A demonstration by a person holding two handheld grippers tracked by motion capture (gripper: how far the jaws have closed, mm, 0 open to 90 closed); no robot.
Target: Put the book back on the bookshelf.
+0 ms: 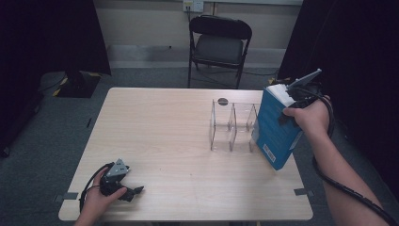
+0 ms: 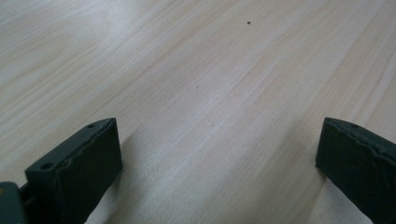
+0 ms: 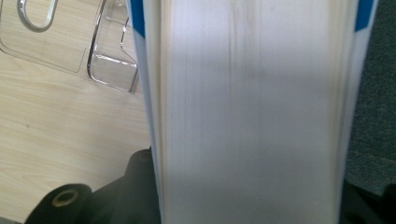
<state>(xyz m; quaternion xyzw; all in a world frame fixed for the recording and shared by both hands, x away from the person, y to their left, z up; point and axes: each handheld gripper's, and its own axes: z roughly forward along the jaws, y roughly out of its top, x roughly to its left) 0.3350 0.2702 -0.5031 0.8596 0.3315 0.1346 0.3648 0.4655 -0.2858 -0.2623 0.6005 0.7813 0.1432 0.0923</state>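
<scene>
Thus a thick blue book (image 1: 277, 129) is held tilted at the right edge of the table (image 1: 179, 155), just beside the clear acrylic rack (image 1: 234, 125)

Detail: the right gripper (image 1: 292, 101) is clamped across the book's thickness near its top, its jaws on the two blue covers with the white page block (image 3: 247, 112) between them, as the right gripper view looks down the pages; gripping high probably leaves the lower end free to be steered into a slot of the rack, whose upright dividers stand empty to the left of the book. At the near left corner the left gripper (image 1: 134, 192) rests low over bare wood with its jaws spread wide on nothing, seemingly parked clear of the work
</scene>
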